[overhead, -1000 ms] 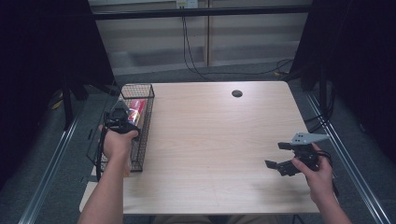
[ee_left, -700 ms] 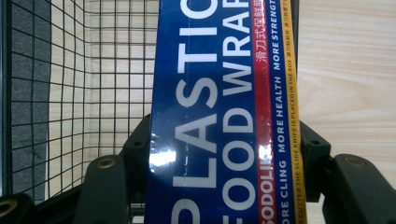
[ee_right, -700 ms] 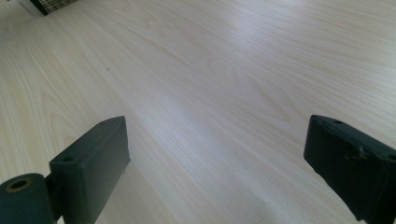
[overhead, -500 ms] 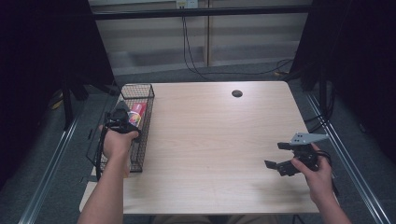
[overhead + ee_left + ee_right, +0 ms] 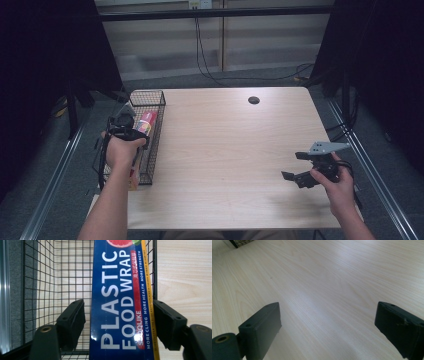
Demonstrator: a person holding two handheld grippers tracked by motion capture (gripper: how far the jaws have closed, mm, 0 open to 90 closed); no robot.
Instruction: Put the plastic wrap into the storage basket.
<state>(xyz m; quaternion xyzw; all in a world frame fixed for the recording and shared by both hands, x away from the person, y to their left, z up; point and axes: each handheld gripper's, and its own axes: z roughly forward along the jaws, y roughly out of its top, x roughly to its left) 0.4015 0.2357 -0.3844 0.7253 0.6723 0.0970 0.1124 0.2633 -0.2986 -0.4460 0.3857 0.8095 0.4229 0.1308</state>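
left gripper [image 5: 117,322]: jaws have just been opening, now released, a gap shows at one pad, plastic food wrap box [image 5: 122,302] between them | box: in wire basket [image 5: 152,100] at table's [image 5: 240,150] left edge | right gripper [image 5: 327,332]: jaws spread wide, nothing between, over bare tabletop near right edge

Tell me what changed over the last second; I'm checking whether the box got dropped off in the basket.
The left gripper has just been opening: its fingers now stand off the plastic wrap box, which lies between them inside the wire basket. So the box was let go. The left hand barely shifted. The right gripper stayed open over the table, unmoved.
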